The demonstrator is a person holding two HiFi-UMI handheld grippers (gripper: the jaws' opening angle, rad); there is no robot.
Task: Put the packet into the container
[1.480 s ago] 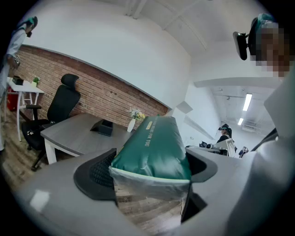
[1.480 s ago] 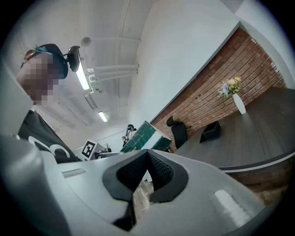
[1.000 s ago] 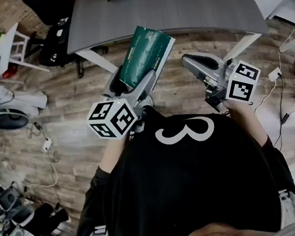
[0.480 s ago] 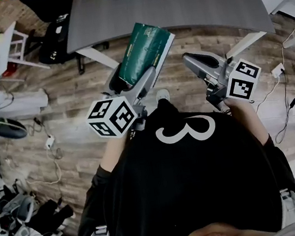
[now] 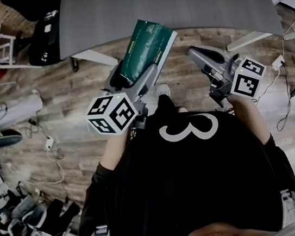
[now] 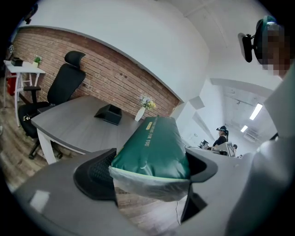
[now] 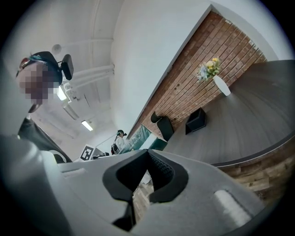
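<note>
Faces grey table (image 5: 185, 4) with both arms bent, grippers aimed far. Grasps green packet (image 5: 149, 44) in left gripper (image 5: 133, 78), far end jutting beyond the jaws toward the table. Holds right gripper (image 5: 197, 53) clenched, empty, right of packet. Leaves black container (image 6: 109, 114) far off on table.
</note>
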